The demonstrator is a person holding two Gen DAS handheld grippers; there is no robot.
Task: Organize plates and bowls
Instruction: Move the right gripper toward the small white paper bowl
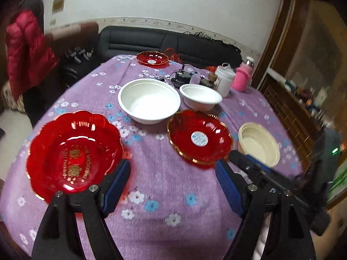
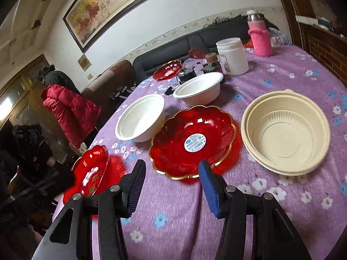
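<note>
Plates point(image 2: 192, 142) lie flat, rims up, beside upright bowls point(image 2: 286, 132).

On desk w/ purple floral cloth point(image 2: 282, 69): red scalloped plastic plate point(image 2: 193, 140) btwn big white foam bowl point(image 2: 141, 118) (left) & cream ribbed plastic bowl point(image 2: 286, 130) (right); smaller white foam bowl point(image 2: 199, 88) behind.

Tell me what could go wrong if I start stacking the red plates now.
The near red plate sits close to the table edge; a nudge from the open left gripper could push it off. The stickered red plate lies close between the white bowl and beige bowl, so the right gripper may bump them.
</note>
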